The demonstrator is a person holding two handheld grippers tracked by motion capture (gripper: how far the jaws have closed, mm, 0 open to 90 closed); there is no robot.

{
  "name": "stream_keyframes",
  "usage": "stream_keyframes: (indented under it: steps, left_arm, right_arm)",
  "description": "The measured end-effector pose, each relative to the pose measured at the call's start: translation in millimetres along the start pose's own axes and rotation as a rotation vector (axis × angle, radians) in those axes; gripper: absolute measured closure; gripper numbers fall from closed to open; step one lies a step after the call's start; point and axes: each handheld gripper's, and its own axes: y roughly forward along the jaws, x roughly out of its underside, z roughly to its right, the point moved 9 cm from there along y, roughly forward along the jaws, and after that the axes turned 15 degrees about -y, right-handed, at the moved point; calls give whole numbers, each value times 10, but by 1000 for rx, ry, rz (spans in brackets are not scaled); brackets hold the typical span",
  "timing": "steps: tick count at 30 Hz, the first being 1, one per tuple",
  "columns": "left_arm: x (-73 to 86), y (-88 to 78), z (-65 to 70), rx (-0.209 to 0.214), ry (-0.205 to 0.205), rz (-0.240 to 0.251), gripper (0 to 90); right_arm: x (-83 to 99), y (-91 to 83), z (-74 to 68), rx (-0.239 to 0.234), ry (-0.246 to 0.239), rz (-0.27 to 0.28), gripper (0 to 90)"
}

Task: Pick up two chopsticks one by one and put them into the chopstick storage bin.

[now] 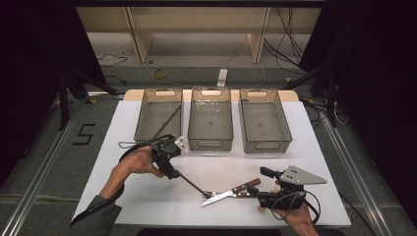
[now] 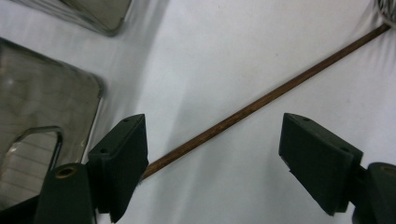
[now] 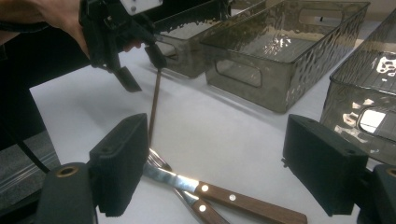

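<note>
While the left gripper (image 1: 173,169) hangs over a thin wooden chopstick (image 1: 193,185) with its jaws spread apart and the stick's end between them, the right gripper (image 1: 258,184) waits wide open above a wood-handled knife (image 1: 231,191) and fork (image 1: 216,194) near the tabletop's front edge.
</note>
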Motion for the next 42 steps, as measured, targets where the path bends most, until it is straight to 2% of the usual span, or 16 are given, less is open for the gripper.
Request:
stream_keyframes:
  steps: [5,12,23,31,37,41,42]
  left_arm:
    - [33,89,23,7,31,-34,219]
    - [57,171,0,10,38,-51,207]
    - [110,257,-40,8,56,-96,319]
    - [116,263,-22,28,35,-109,379]
    - [138,240,-26,16,13,-151,457]
    - [156,233,-23,16,4,-150,494]
    - [164,228,-28,16,13,-154,503]
  right_arm:
    - [-1,-2,0,0,-2,-1,236]
    - [1,0,-3,-2,-1,-2,236]
    - [3,5,-7,-6,-3,-4,236]
    - [4,9,-9,-9,-5,-4,236]
    - [5,9,-10,-8,-5,-5,236]
    - [5,8,-9,-8,-6,-5,236]
    - [5,8,-9,-8,-6,-6,236]
